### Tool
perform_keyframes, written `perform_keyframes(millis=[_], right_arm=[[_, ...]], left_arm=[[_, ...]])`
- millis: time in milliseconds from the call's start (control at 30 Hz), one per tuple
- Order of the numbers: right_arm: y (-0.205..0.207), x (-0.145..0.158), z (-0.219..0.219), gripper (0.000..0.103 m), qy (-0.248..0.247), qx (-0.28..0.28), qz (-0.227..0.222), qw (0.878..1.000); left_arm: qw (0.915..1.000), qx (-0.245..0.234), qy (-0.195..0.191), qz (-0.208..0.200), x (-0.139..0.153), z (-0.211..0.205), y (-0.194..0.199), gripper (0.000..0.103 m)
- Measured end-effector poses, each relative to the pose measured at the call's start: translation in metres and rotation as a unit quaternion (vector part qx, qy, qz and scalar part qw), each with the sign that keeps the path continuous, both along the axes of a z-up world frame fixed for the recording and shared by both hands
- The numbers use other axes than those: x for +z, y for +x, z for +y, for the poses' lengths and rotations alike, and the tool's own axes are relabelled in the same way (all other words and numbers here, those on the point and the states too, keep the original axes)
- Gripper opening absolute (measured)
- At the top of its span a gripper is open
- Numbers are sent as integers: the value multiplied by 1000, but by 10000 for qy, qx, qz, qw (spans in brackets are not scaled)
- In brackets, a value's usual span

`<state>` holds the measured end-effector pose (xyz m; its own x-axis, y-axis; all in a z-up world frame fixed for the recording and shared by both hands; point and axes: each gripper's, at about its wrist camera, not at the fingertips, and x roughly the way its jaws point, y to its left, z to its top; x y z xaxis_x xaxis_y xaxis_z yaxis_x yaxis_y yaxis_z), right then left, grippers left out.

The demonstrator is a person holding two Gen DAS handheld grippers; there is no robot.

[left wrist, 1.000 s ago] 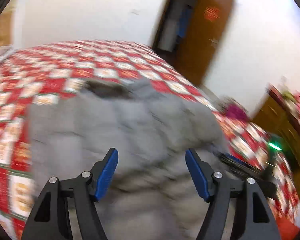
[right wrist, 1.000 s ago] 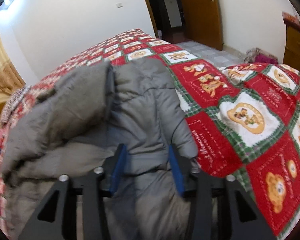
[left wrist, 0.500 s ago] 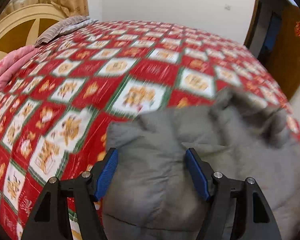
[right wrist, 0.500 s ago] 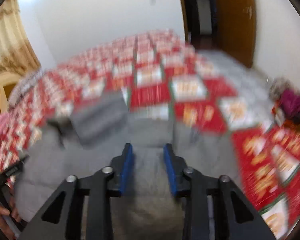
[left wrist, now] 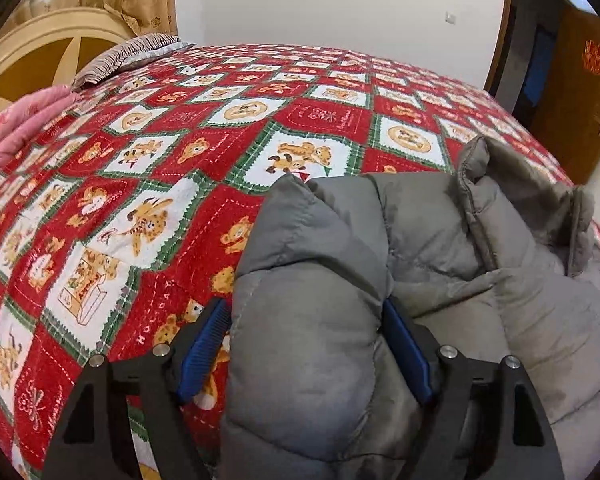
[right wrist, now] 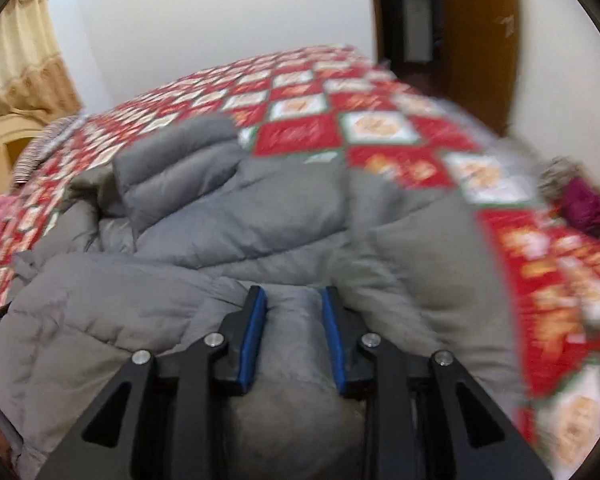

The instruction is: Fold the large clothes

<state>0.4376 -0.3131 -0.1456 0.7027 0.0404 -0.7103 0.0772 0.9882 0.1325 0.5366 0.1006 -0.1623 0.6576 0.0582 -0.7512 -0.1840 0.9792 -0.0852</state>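
A grey puffer jacket (left wrist: pixel 440 264) lies on a bed with a red patchwork bedspread (left wrist: pixel 160 184). In the left wrist view a thick padded fold of it fills the space between the blue pads of my left gripper (left wrist: pixel 306 320), whose jaws stand wide around it. In the right wrist view the jacket (right wrist: pixel 240 220) lies bunched, with a sleeve folded across it. My right gripper (right wrist: pixel 294 304) is shut on a ridge of the jacket's fabric near its near edge.
A striped pillow (left wrist: pixel 124 56) and a pink blanket (left wrist: pixel 16 132) lie at the bed's head by a cream headboard (left wrist: pixel 40 56). A brown door (left wrist: pixel 572 92) stands at the right. A purple bundle (right wrist: pixel 584 204) lies on the floor beyond the bed.
Both grippers swung left over the bed with the jacket. The left gripper now straddles a thick fold at the jacket's left edge. The right gripper's jaws stayed closed on the fabric.
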Motion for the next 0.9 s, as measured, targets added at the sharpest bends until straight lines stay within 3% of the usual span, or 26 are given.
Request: perform_keyframes(millis=[67,100,200,300,467,567,633,733,800,833,900], right_arm=[[-23,20,2,36,-57,39,-334,9994],[-27,22,4,36,-139,89,-293,9994],[-25,-12,18,37,-455,377,377,9975],[-28,-22,22,37,-589,308,304,9973],[-45,-21,8,38,-310,420,396,9978],[-51,-26,-4,39,27,398,297,9988],[-48,-26,-3,39,115,376,304,9988],[-53,-14,-7,39,203,380,286,9987],[-75,11,-23,40,647,127,-195,9976],[-89,24,-28,42,760,46,-482,9959],[-104,40,-24,46,520,40,-584,9969]], left_arm=[[10000,-7,-78,-35,1,2,-1,79],[9999,-11,-87,-52,1,2,-1,79],[10000,-21,26,-1,2,-1,-1,79],[9992,-72,336,185,5,-9,-8,79],[9985,-177,493,173,3,-2,-37,83],[9991,-111,296,274,-4,5,-25,95],[9980,-58,545,327,-4,-1,-17,100],[9985,-97,411,334,-2,3,-17,100],[9984,-183,394,357,8,8,-21,100],[9984,-144,495,225,19,10,-27,100],[9984,-63,532,-184,45,14,-44,100]])
